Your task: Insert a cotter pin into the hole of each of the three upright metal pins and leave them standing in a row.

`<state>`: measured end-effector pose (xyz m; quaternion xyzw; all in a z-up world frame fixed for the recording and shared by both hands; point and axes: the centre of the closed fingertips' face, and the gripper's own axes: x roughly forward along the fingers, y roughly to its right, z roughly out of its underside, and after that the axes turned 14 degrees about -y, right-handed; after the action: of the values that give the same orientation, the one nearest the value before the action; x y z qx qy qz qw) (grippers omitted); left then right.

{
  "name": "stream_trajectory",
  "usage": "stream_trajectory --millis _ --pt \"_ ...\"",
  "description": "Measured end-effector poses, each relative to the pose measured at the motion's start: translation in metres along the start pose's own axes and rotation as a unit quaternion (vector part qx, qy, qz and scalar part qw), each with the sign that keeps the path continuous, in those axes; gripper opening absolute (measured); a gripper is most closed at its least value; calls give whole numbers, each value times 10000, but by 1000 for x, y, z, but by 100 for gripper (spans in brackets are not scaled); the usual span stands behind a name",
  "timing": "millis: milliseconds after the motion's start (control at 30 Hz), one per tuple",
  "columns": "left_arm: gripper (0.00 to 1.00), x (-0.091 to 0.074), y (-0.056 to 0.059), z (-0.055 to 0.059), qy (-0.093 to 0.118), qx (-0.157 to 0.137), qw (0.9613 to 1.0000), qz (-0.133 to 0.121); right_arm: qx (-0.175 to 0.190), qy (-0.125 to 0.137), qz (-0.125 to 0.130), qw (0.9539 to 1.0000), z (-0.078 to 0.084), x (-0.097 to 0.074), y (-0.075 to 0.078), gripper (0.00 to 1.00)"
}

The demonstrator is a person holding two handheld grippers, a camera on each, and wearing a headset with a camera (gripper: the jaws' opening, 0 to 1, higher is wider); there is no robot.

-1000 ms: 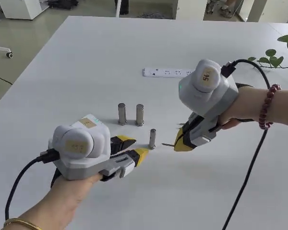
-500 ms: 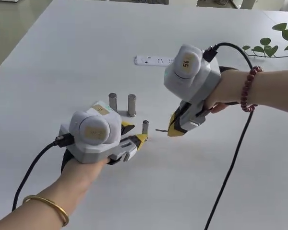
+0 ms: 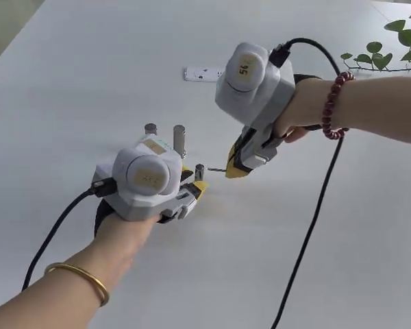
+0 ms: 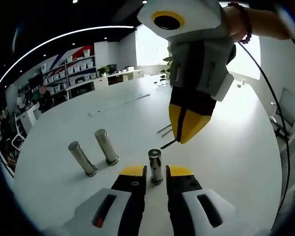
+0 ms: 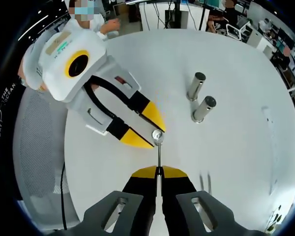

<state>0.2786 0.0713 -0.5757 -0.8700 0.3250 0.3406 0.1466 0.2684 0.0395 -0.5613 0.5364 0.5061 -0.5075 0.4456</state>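
The left claw point(image 4: 156, 173) pinched the near metal pin point(image 4: 155, 161) to steady it upright on the surface point(image 4: 236, 147), while the right claw point(image 5: 159, 171), clamped on a cotter pin point(image 5: 159, 155), levelled it at the pin's head for insertion

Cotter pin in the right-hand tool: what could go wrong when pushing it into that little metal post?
The cotter pin is thin and pinched only at its back end by the right gripper, so a miss against the metal pin might twist it or slip it out. Whether the left gripper truly clamps that pin is unclear; a push could tip it. The two other pins stand close by and could be knocked.
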Motion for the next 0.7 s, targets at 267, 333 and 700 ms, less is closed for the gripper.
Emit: stream_trajectory --millis 267,333,700 --pt "12 6 1 1 -46 -48 10000 17 -63 -85 -19 9999 1 2 0 0" --pt "10 7 1 2 -54 -64 10000 16 -47 -65 -46 10000 0 2 -1 0" --pt "7 9 0 3 -69 -109 9999 32 -101 -58 -49 9999 -4 2 -4 0"
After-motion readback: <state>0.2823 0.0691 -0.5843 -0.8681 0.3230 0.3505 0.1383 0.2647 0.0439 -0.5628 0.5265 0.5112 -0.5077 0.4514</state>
